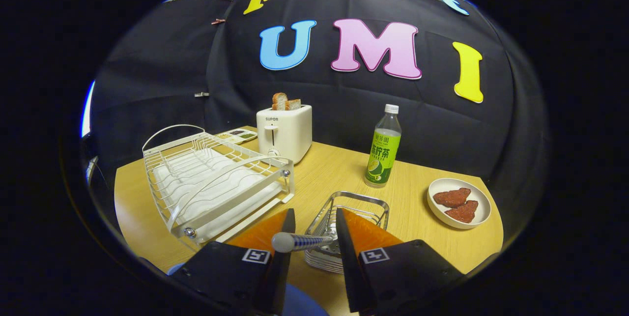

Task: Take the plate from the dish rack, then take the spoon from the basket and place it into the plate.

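My gripper [314, 237] hangs low over the wooden table [432, 237], its fingers apart. A spoon's metal handle [300, 242] crosses the gap between them; its rounded end overlaps the left fingertip [289, 222], and its other end runs towards the wire basket [361, 208] just beyond the fingers. I cannot see either finger pressing on it. A blue plate [300, 304] lies on the table under the gripper, its rim showing between and left of the fingers. The white dish rack [216, 183] stands ahead on the left with nothing in it.
A white toaster [284, 131] with bread slices stands behind the rack. A green-labelled bottle [383, 146] stands beyond the basket. A white dish [484, 205] with two reddish pieces lies to the right. A small tray [238, 134] sits left of the toaster.
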The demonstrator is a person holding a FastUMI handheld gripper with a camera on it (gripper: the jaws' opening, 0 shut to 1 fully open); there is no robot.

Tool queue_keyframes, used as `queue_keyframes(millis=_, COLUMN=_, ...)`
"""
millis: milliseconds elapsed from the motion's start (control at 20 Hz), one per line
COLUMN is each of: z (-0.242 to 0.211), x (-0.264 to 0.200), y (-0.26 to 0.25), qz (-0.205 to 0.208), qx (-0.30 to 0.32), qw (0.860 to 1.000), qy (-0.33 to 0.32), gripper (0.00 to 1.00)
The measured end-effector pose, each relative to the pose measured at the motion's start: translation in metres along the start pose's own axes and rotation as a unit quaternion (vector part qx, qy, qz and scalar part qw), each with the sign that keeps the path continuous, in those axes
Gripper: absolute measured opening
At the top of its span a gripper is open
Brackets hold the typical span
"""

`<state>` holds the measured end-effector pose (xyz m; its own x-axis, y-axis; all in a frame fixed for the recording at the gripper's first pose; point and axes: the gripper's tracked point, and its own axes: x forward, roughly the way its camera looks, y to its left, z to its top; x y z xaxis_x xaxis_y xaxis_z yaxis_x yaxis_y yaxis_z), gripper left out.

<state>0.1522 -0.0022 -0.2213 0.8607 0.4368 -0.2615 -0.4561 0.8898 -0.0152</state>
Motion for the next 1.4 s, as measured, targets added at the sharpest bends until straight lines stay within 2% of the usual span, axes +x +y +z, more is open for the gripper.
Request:
queue_keyframes(millis=200, z=0.008, x=0.000, y=0.000, qz=-0.004, qx=0.019, qw=1.000, qy=-0.004, gripper=0.34)
queue_keyframes(millis=350, z=0.013, x=0.003, y=-0.011, qz=-0.027, qx=0.000, qw=1.000, qy=-0.004, gripper=0.30)
queue_keyframes(millis=400, z=0.016, x=0.001, y=-0.018, qz=-0.037, qx=-0.007, qw=0.999, qy=-0.005, gripper=0.22)
queue_keyframes(millis=450, z=0.013, x=0.004, y=-0.017, qz=-0.032, qx=-0.003, qw=0.999, qy=0.000, gripper=0.19)
queue_keyframes(millis=700, z=0.022, x=-0.001, y=-0.028, qz=-0.029, qx=0.007, qw=0.999, qy=0.014, gripper=0.13)
queue_keyframes(millis=1000, z=0.050, x=-0.029, y=-0.042, qz=-0.034, qx=0.009, qw=0.999, qy=0.015, gripper=0.13)
queue_keyframes(millis=1250, z=0.087, x=-0.074, y=-0.023, qz=0.011, qx=0.021, qw=1.000, qy=-0.001, gripper=0.13)
queue_keyframes(millis=1400, z=0.080, x=-0.096, y=-0.008, qz=0.034, qx=0.012, qw=0.999, qy=0.014, gripper=0.13)
